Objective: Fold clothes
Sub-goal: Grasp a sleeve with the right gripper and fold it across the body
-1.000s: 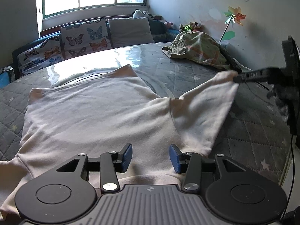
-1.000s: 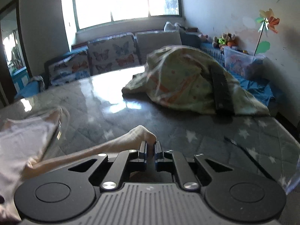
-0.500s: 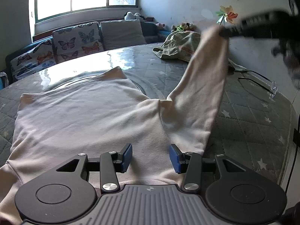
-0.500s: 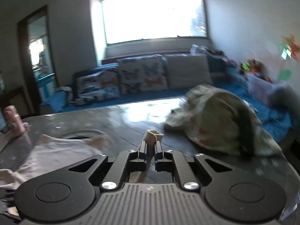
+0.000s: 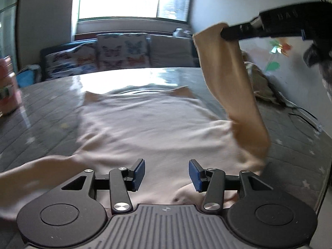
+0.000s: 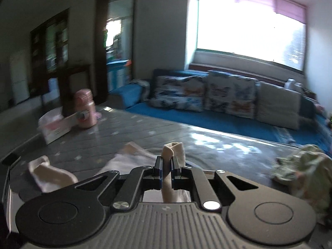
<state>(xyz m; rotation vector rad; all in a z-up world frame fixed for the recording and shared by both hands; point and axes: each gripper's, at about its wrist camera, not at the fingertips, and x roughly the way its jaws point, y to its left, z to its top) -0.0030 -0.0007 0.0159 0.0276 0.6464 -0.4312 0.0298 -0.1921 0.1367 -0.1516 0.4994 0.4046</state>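
Sleeve now raised higher, pinched by right gripper, angled down

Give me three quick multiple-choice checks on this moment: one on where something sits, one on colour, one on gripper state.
1. Where is the pink bottle?
A. on the sofa
B. on the table beside a box
C. on the shirt

2. What colour are the left gripper pads?
A. blue
B. red
C. white

3. What is the right gripper doing?
A. hanging open
B. clamping the shirt's sleeve
C. holding the bottle

Answers: 1 B, it stands on the grey table next to the box. 2 A, both pads show blue. 3 B, the sleeve end is pinched and lifted.
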